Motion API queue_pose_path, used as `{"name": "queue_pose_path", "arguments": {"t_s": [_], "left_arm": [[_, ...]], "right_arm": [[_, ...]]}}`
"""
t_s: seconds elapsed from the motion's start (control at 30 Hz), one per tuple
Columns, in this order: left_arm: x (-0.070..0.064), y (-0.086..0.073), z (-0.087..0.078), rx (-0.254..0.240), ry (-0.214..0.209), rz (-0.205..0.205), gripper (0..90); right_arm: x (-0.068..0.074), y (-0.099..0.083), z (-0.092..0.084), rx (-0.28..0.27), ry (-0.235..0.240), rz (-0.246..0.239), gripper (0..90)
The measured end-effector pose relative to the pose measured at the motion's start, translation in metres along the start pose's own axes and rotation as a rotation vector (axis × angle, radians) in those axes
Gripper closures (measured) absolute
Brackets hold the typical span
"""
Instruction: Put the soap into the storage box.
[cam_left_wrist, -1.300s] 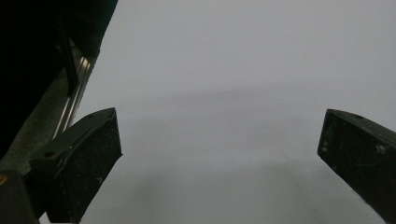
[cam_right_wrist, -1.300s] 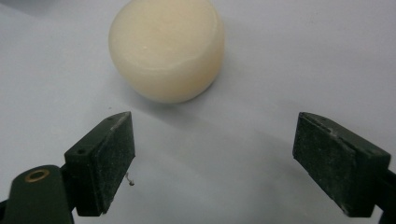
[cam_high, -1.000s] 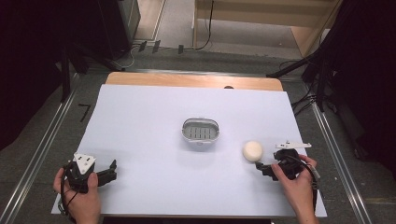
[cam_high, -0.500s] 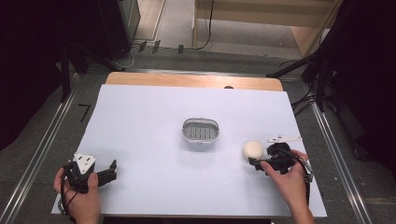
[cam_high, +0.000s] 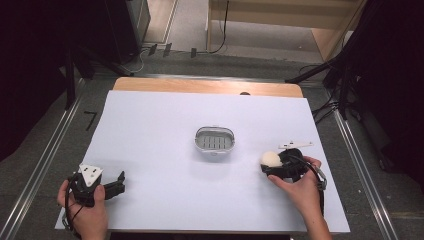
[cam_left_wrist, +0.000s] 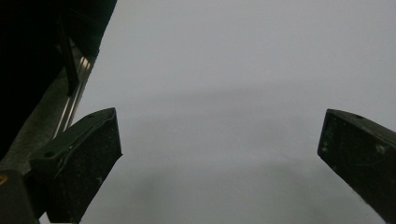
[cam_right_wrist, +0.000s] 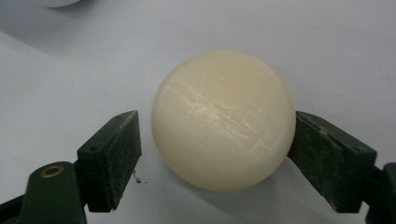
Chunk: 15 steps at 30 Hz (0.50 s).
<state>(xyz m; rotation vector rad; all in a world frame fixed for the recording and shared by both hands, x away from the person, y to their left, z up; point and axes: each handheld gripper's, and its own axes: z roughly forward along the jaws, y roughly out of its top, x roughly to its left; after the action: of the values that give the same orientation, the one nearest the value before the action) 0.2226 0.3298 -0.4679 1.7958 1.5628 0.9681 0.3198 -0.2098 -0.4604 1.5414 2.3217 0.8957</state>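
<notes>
A cream ball (cam_high: 271, 157) (cam_right_wrist: 224, 119) lies on the white table sheet (cam_high: 160, 130) at the right front. My right gripper (cam_high: 270, 163) (cam_right_wrist: 217, 128) lies low around it, one jaw on each side. Its jaws are closing: one pad (cam_right_wrist: 327, 154) touches the ball, while the other pad (cam_right_wrist: 114, 154) stands a thin gap off. At the left front corner a hand holds my left gripper (cam_high: 119, 183) (cam_left_wrist: 219, 135) just over the sheet, open, with nothing between its jaws.
A small oval white basket (cam_high: 198, 140) with a slotted bottom sits near the table's middle, left of the ball and farther back. A wooden strip (cam_high: 205, 86) runs along the far edge. Metal rails (cam_high: 45, 155) and dark floor flank the table.
My right gripper has slid left up to the ball, which now sits between its jaws, and the jaws have narrowed. The left gripper and the basket have stayed put.
</notes>
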Motion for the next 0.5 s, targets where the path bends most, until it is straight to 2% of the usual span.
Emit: {"name": "queue_pose_path", "arguments": {"t_s": [0.07,0.27,0.5], "left_arm": [[-0.0001,0.0000,-0.0001,0.000,0.000,-0.001,0.1],[-0.0002,0.0000,0.0002,-0.002,0.001,-0.001,0.1],[-0.0002,0.0000,0.0002,0.000,0.000,-0.001,0.1]], "right_arm": [[0.0000,0.0007,0.0003,0.002,0.004,-0.001,19.2],[0.0012,0.0046,0.0040,0.006,-0.024,0.013,23.8],[0.0032,0.0063,0.0062,0.006,-0.033,0.020,23.9]]}}
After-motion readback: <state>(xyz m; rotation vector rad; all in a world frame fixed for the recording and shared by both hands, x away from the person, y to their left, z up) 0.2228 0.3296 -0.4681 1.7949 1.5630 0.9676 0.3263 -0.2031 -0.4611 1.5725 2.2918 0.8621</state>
